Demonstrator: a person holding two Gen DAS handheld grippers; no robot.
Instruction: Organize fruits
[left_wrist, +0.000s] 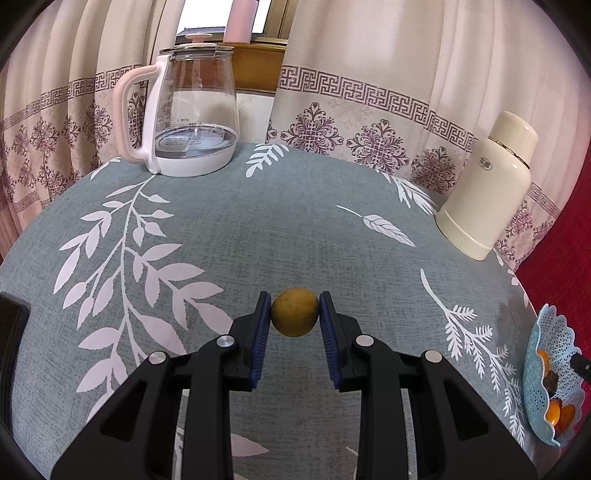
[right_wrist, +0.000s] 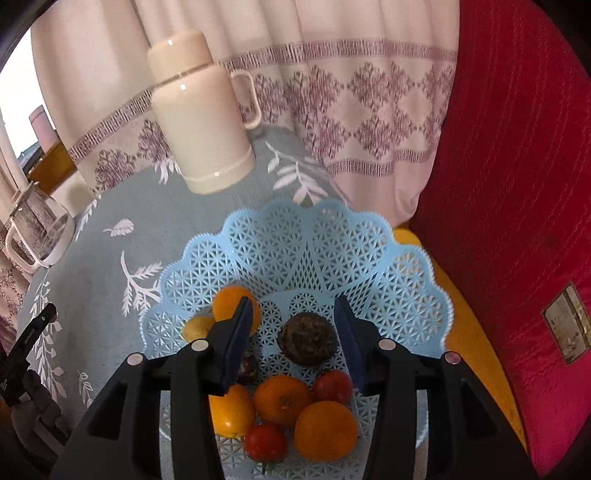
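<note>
- Now the left tongs (left_wrist: 295, 314) squeeze one small round fruit (left_wrist: 294, 312) between their two blue pads – it is brownish-yellow with a dull, speckled skin, and the pads press on both of its sides.
- That fruit sits right at the tips of the left tongs, above the grey-green cloth with white leaf prints that covers the surface (left_wrist: 221, 240).
- Over in the right wrist view, the right tongs (right_wrist: 293, 325) stand partly open and hold nothing.
- Below them lies one light blue basket (right_wrist: 332, 240), made of plastic lace full of tiny holes, with a wavy scalloped rim.
- Inside the basket I count four round oranges (right_wrist: 282, 398), smooth and bright; two shiny red tomatoes (right_wrist: 265, 442); one small yellow fruit (right_wrist: 197, 326); and one dark, wrinkly round fruit (right_wrist: 308, 339).
- The dark fruit is seen between the two open pads of the right tongs, but they do not touch it.
- One more dark thing hides behind the left pad, too covered to name.
- One glass kettle (left_wrist: 192, 110) with a pink handle and white base stands at the far edge of the surface.
- One cream flask (right_wrist: 201, 118), smooth and tall with a handle, stands near the basket.
- Patterned curtains (left_wrist: 369, 110) hang behind – and a red cloth (right_wrist: 517, 184) lies beside the basket.
</note>
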